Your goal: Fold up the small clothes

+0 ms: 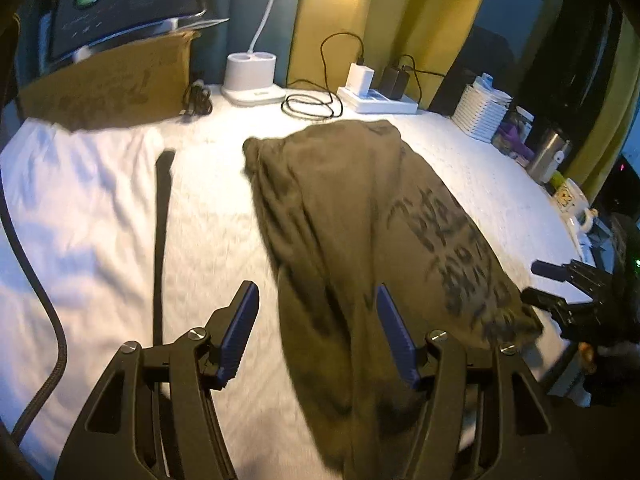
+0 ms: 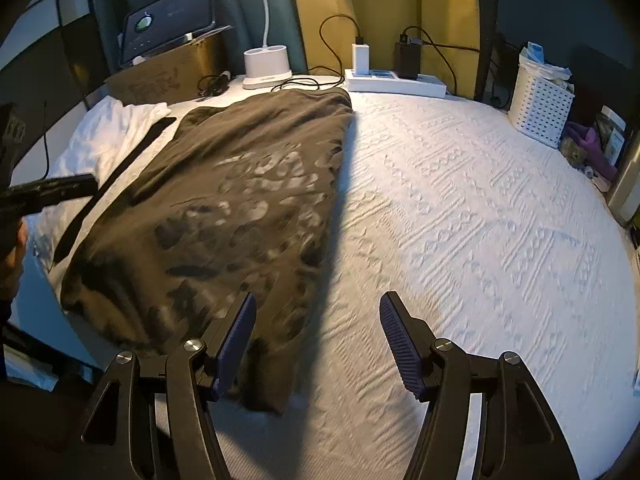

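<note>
An olive-brown T-shirt [image 1: 360, 232] with dark print lies lengthwise on the white textured table cover [image 1: 208, 208], folded into a long strip; it also shows in the right wrist view [image 2: 224, 208]. My left gripper [image 1: 316, 296] is open and empty, hovering over the shirt's near left edge. My right gripper [image 2: 316, 304] is open and empty, above the shirt's near right corner and the bare cover [image 2: 480, 220]. The right gripper also shows at the right edge of the left wrist view [image 1: 560, 284]. The left gripper shows at the left edge of the right wrist view [image 2: 48, 192].
A white garment [image 1: 68, 200] and a black strap [image 1: 162, 232] lie left of the shirt. At the back stand a cardboard box [image 1: 108, 84], a lamp base [image 1: 250, 76], a power strip with chargers [image 1: 376, 96] and cables. A white basket [image 2: 540, 100], a steel bottle [image 1: 548, 156] and a mug [image 1: 570, 200] line the right edge.
</note>
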Demonstrator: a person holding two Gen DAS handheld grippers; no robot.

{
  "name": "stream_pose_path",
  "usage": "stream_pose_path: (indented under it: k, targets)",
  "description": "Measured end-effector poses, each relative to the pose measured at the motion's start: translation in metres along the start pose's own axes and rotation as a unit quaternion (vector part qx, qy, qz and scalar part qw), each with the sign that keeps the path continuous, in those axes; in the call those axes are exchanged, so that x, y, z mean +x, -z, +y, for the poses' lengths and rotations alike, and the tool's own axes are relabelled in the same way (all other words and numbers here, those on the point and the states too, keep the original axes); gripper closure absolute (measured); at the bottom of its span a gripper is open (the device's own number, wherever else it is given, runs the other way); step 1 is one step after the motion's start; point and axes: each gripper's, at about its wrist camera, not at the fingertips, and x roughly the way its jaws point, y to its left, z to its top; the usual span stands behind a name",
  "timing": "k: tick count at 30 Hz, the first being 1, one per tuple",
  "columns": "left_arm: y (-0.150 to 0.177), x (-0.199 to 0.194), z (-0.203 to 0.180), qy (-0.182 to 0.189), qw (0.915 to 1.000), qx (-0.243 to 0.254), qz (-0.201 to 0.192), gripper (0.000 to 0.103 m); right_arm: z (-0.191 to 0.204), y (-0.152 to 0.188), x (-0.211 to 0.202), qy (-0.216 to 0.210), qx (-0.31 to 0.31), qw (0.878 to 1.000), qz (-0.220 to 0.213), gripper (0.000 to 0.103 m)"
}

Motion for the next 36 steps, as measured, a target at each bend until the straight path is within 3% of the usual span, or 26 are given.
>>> stream_pose_path:
  k: [9, 21, 23, 25, 31, 36]
  targets:
    - [-0.037, 0.045, -0.023, 0.006, 0.999, 0.038, 0.021, 0.042, -0.011, -0.029, 0.027, -0.006, 0.002, 1.0, 0.009, 0.037]
    - [-0.039, 0.088, -0.007, -0.04, 0.9964, 0.042, 0.062, 0.042, -0.022, -0.054, 0.058, -0.014, 0.0, 1.0, 0.021, 0.037]
    - [-0.041, 0.088, -0.004, -0.064, 0.9954, 0.047, 0.054, 0.042, -0.025, -0.058, 0.063, -0.011, 0.0, 1.0, 0.024, 0.037]
    - [-0.042, 0.09, -0.001, -0.123, 0.9899, 0.06, 0.037, 0.042, -0.026, -0.061, 0.068, -0.009, -0.001, 1.0, 0.025, 0.037]
    - [-0.053, 0.094, 0.015, -0.11, 0.9925, 0.036, 0.04, 0.04, -0.031, -0.075, 0.079, -0.008, -0.009, 1.0, 0.027, 0.037]
    - [-0.08, 0.085, 0.027, -0.075, 0.9971, -0.008, -0.001, 0.04, -0.035, -0.091, 0.086, -0.005, -0.015, 1.0, 0.021, 0.037]
